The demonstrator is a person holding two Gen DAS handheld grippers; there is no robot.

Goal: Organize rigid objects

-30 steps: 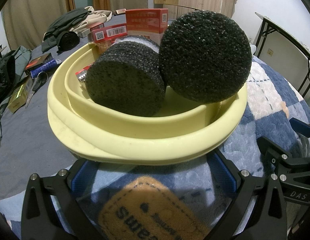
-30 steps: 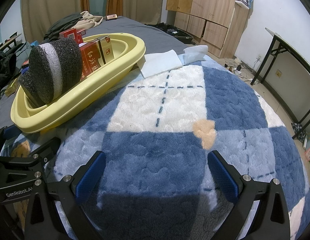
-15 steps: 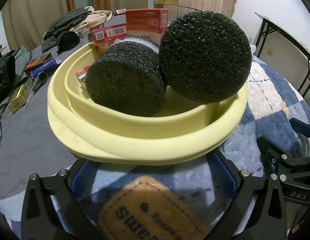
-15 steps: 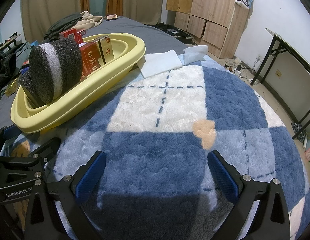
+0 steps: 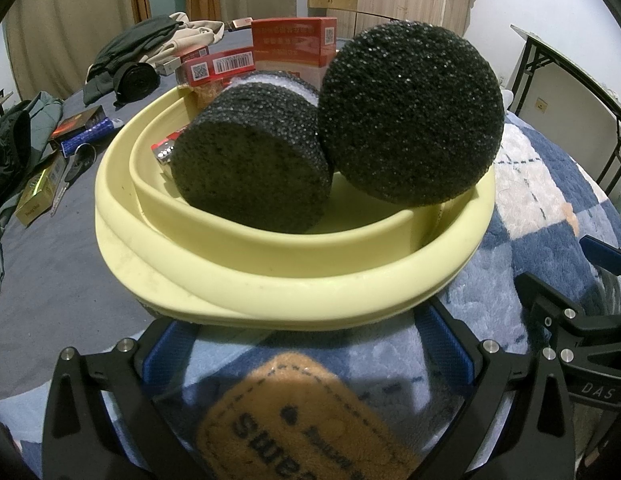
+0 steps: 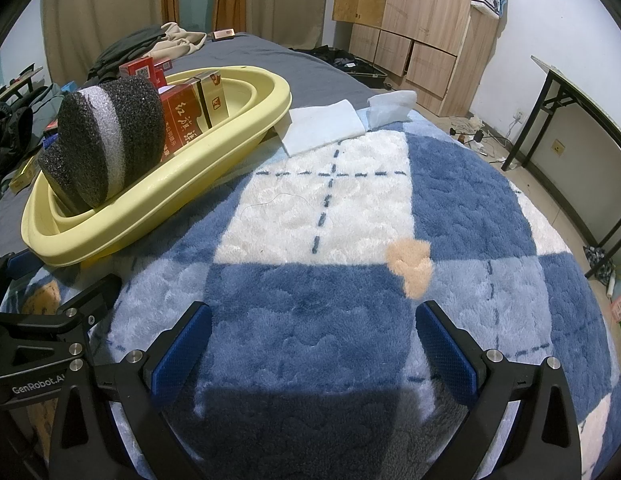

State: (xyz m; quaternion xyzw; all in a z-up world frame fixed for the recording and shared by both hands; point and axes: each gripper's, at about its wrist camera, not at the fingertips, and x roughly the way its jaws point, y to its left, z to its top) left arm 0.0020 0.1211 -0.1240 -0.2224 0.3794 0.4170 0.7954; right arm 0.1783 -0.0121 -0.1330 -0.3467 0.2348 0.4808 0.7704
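A pale yellow tub (image 5: 294,280) sits on the bed, also in the right wrist view (image 6: 214,148). It holds two black foam cylinders (image 5: 254,160) (image 5: 410,116), seen with a white band from the right (image 6: 110,136), and red boxes (image 5: 294,40) (image 6: 186,116). My left gripper (image 5: 306,348) is open and empty just in front of the tub's near rim. My right gripper (image 6: 310,344) is open and empty over the blue and white blanket (image 6: 350,208), to the right of the tub.
Boxes, scissors and a blue tube (image 5: 86,136) lie on the grey sheet left of the tub. Dark clothes (image 5: 134,60) are piled at the back. White folded cloths (image 6: 326,128) lie beyond the tub. A wooden wardrobe (image 6: 422,12) and black table legs (image 6: 566,128) stand to the right.
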